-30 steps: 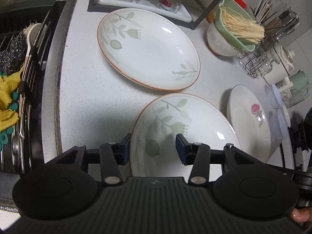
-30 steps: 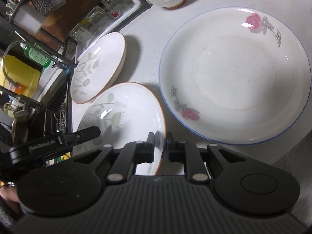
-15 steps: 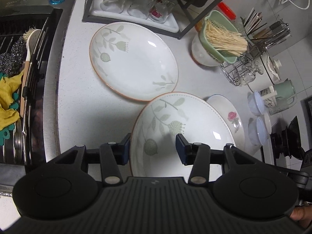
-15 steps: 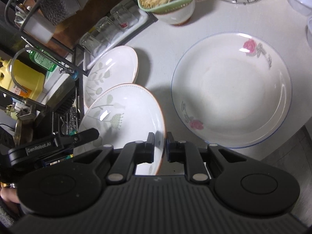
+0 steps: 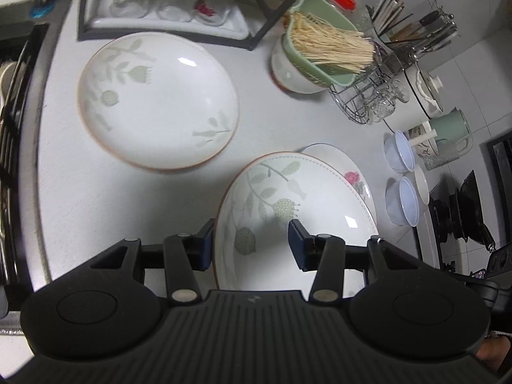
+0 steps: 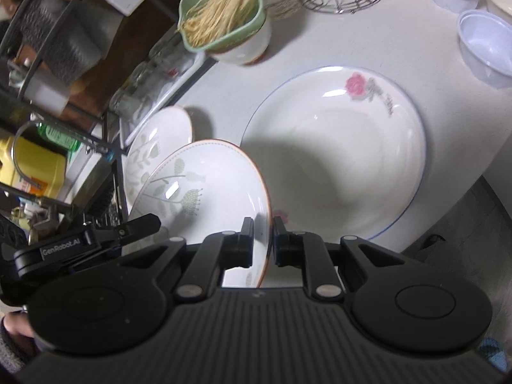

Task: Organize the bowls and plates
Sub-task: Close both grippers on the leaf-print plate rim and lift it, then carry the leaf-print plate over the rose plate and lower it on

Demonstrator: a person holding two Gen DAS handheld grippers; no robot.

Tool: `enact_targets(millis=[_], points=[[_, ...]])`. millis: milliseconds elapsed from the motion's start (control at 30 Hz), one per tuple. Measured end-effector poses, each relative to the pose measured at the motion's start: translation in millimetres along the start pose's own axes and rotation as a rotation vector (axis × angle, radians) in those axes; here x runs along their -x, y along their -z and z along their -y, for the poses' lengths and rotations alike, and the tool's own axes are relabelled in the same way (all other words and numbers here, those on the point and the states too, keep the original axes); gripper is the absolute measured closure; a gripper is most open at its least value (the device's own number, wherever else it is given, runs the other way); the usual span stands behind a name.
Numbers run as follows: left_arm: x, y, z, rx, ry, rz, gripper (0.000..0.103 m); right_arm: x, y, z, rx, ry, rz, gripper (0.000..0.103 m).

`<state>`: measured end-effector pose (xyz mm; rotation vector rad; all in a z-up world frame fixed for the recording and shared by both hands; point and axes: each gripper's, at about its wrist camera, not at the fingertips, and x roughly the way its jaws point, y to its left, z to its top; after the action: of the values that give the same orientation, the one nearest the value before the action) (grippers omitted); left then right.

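A leaf-pattern plate with a brown rim (image 5: 297, 211) (image 6: 204, 192) is held in the air, tilted. My right gripper (image 6: 262, 243) is shut on its rim. My left gripper (image 5: 251, 246) stands with its jaws wide, one on each side of the plate's near edge, not pressing it. A second leaf-pattern plate (image 5: 156, 102) (image 6: 156, 147) lies on the white counter. A rose-pattern plate with a blue rim (image 6: 336, 153) (image 5: 352, 176) lies on the counter, partly under the held plate in the left wrist view.
Small blue-white bowls (image 5: 403, 192) (image 6: 486, 44) sit to the right. A green bowl of noodles (image 5: 323, 51) rests in a white bowl. A wire rack (image 5: 368, 102), a glass tray (image 5: 166, 9), the sink (image 5: 12, 128) and a stove (image 5: 464, 211) surround the counter (image 5: 96, 208).
Both grippers have carried the held plate up and to the right, toward the rose plate. The rose plate now sits partly behind the held plate in the left wrist view.
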<state>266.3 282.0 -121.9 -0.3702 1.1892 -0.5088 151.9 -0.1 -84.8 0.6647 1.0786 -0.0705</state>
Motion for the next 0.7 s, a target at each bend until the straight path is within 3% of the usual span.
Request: enact_targets(millis=[433,700], points=[[-43.7,-23.9,64.9,0.028,0.006,0.053,0.051,0.8,-70.5,50.0,0.075,-0.004,-0.031,0.088],[-77.2,-31.2,83.4,0.106,-0.057,0.089,0.051,-17.5,-109.0,72.5,0.164,-0.024,-0.086,0.088]])
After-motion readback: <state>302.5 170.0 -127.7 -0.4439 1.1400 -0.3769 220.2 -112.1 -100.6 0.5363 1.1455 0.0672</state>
